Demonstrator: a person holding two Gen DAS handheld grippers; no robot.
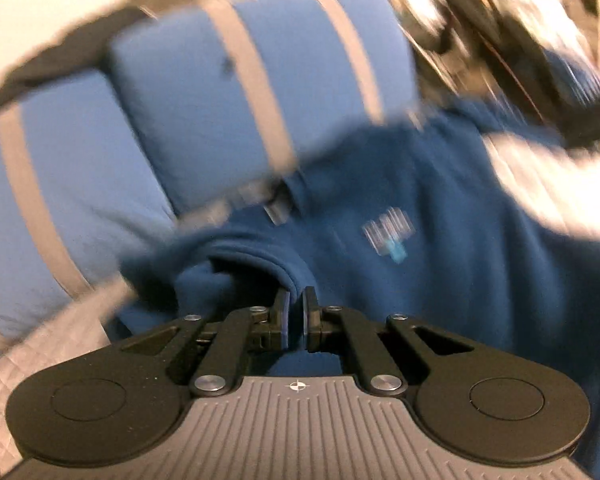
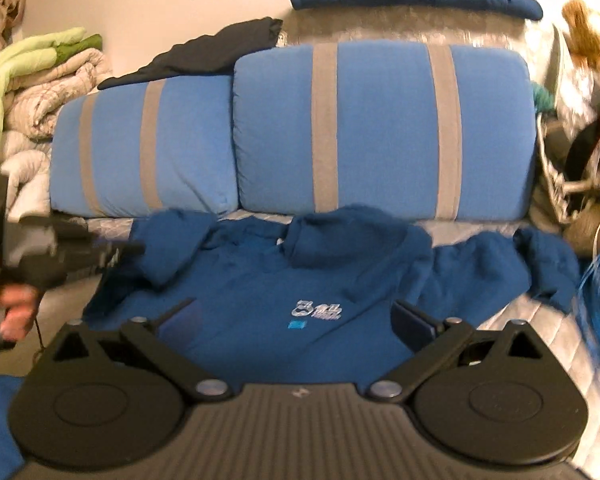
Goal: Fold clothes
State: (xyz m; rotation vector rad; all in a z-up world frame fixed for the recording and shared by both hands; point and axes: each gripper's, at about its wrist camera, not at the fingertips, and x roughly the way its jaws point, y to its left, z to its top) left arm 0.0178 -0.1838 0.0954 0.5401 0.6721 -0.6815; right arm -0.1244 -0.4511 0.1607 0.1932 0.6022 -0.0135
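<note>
- Left wrist view: the left claw [image 1: 296, 312] is pinched together on a rolled hem edge of the blue shirt [image 1: 400, 280], low in the centre of the frame; the cloth runs up from between the pads.
- Most of that view is smeared by motion, so how deep the bite is cannot be told; only a thin edge seems caught.
- Right wrist view: the shirt [image 2: 260, 320] lies front-up on the bed [image 2: 540, 328], logo [image 2: 319, 309] near the middle of the frame, collar towards the striped pillows [image 2: 380, 128] above it.
- One sleeve trails to the right of the frame, rumpled; the other is bunched at the left, by the dark blur of the other tool and a hand [image 2: 12, 312].
- The right claw [image 2: 296, 320] stands wide apart over the shirt's front, holding nothing.
- The step in hand looks like taking hold of both sides before the first fold.
- To do it well, the right claw should close on the matching hem or shoulder on the right side, taking both layers.
- Lift both grips evenly and keep the cloth taut, so the fold line falls straight past the logo.
- A thin pinch may slip, so pull slowly.
</note>
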